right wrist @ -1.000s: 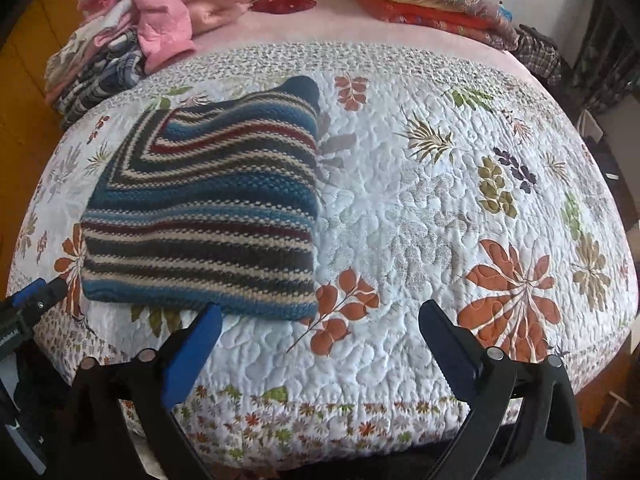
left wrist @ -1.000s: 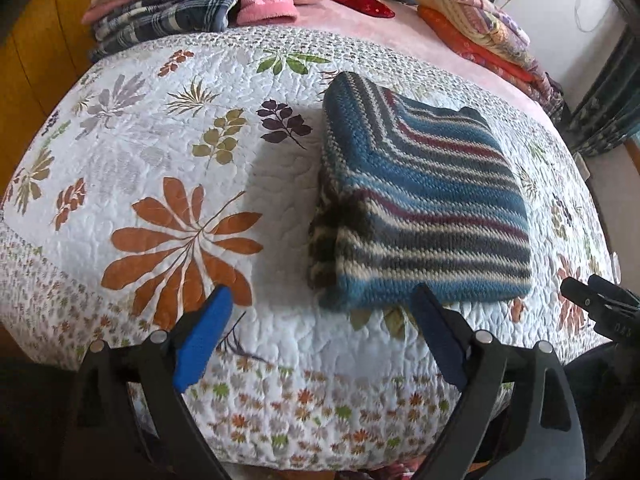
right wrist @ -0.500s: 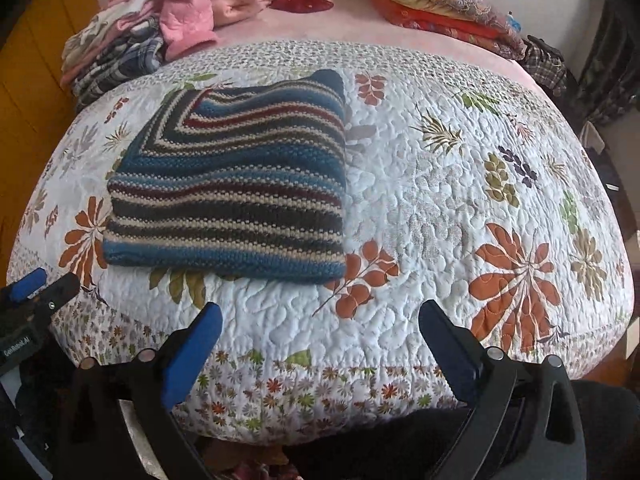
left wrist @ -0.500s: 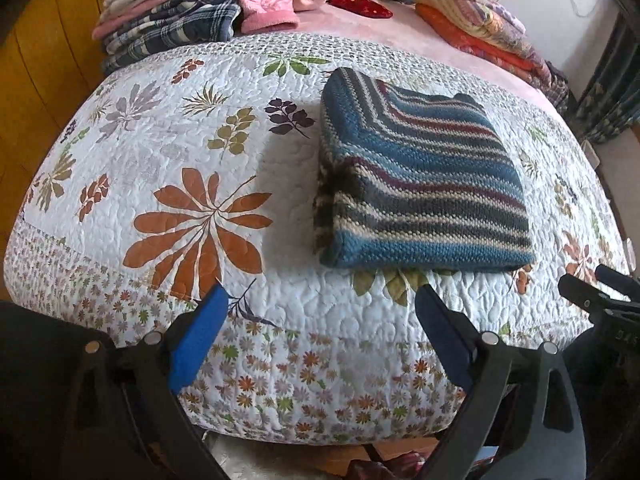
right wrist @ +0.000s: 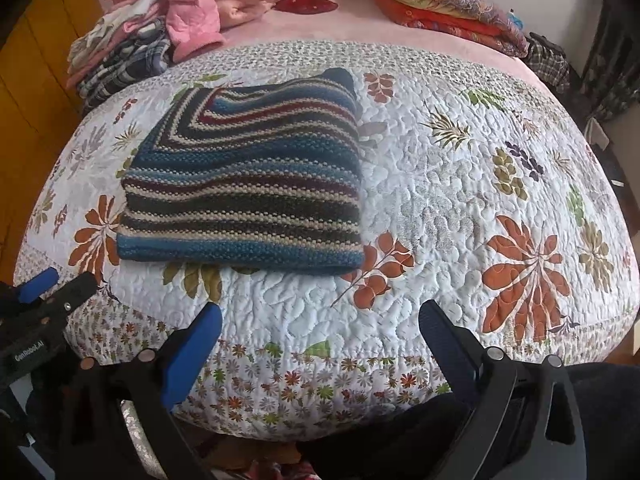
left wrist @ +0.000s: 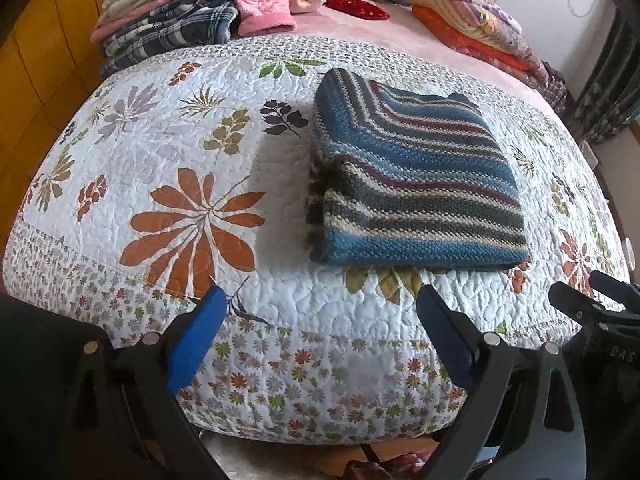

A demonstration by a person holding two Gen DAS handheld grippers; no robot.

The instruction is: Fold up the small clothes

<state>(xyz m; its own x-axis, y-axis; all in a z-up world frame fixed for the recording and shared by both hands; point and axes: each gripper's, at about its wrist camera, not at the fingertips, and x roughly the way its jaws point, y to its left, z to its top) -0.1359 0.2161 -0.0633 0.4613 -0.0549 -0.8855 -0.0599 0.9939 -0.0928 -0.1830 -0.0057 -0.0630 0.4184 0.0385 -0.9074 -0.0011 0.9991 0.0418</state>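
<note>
While both of my tools hang off the near edge of the bed (left wrist: 120, 128), the striped sweater (left wrist: 412, 184) lies folded into a thick, roughly square bundle on the quilt, a little right of middle in the left view and left of middle in the right view (right wrist: 244, 184).

On the left, my left hand-held gripper (left wrist: 320, 324) has its blue pads wide apart with nothing between them, short of the sweater's near edge. Next comes the sweater itself: a chunky knit, which I judge to be soft, floppy and fairly light, but bulky now that it is several layers deep. It should not slip on the quilt, yet the layers could slide over one another and spill open if I pinch only the top one. I would take it at the near blue edge, one tool toward each corner, with the pads going around the whole stack, or under it from the left and right sides. On the right, my right hand-held gripper (right wrist: 320, 328) is likewise spread open and empty, above the flowered border of the quilt.

Compared with a second ago, both tools have drawn back toward me: more of the quilt's border shows in front of the pads, and the sweater sits farther off. The sweater has kept its shape and place, so I judge this fold finished. The heaps of clothes (left wrist: 168, 28) at the far left are unchanged.
</note>
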